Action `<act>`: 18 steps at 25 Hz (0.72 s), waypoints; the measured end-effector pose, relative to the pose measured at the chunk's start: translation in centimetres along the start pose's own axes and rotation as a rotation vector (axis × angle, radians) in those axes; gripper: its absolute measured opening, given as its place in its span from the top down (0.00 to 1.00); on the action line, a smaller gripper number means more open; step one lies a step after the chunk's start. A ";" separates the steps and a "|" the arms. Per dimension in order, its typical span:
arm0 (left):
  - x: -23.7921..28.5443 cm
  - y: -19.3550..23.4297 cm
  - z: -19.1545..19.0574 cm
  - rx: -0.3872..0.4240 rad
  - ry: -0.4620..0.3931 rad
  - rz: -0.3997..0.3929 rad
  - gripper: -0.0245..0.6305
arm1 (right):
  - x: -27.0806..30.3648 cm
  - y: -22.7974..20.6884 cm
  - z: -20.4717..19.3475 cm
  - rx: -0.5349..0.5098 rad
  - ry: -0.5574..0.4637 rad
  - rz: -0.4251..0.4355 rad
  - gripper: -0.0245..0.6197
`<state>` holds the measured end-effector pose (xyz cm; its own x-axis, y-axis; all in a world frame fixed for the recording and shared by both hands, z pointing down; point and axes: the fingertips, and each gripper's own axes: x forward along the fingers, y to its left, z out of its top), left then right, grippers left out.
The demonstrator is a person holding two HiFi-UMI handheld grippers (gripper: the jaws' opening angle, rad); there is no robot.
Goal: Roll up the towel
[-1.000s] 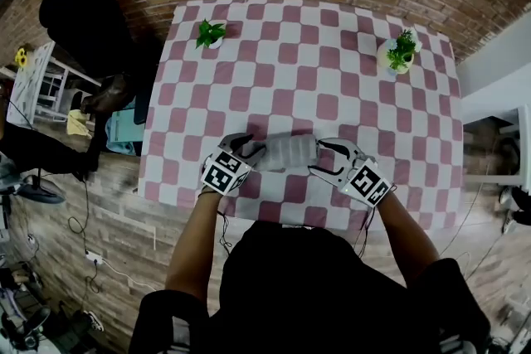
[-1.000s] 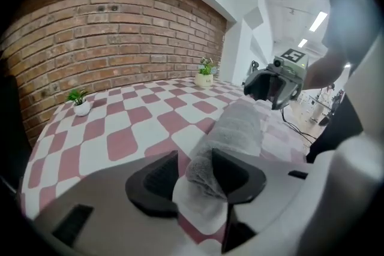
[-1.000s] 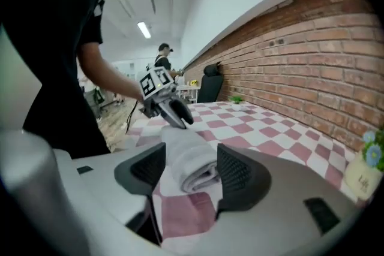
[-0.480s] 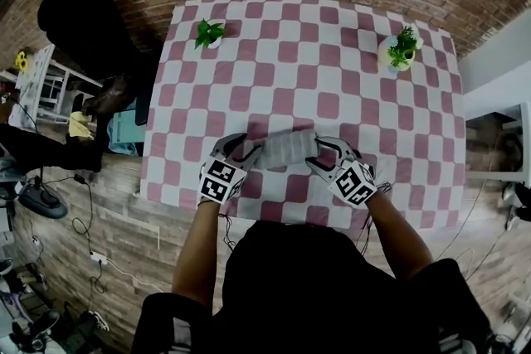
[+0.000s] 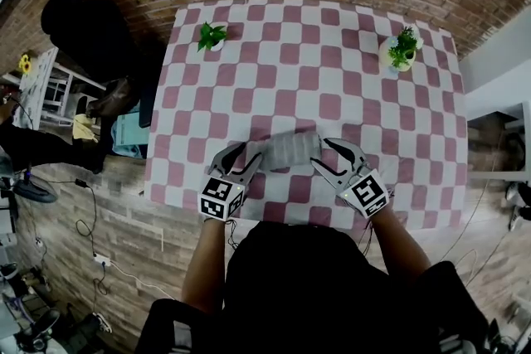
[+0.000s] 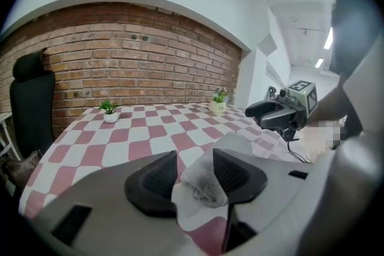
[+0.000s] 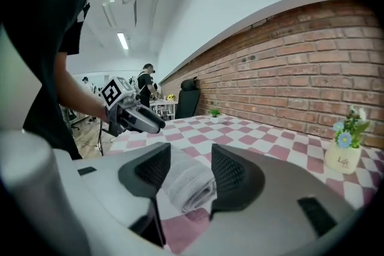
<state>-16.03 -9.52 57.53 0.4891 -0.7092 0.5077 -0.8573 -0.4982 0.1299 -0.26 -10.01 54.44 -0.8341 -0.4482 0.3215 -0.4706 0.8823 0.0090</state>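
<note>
- White towel, rolled into a short, fat cylinder (layered folds show at its right end), lies crosswise at the lower centre of the head view, over the checked tablecloth.
- Left gripper: jaws partly apart, clamped on the roll's left end.
- Right gripper: jaws have just been closing, and the pads press the roll's right end.

Cream plant pot: short dark script on the side, apparently "Life", too small to confirm. Left marker cube and right marker cube: black-and-white square codes, without letters or digits.
</note>
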 end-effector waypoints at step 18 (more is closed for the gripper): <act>-5.3 -4.0 10.2 0.161 -0.283 0.119 0.97 | -5.2 0.0 10.3 -0.122 -0.223 -0.162 0.96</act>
<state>-13.50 -8.86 45.66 0.4321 -0.8660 0.2516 -0.8855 -0.4603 -0.0636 1.06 -9.15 43.03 -0.7996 -0.5935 0.0909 -0.5762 0.8011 0.1617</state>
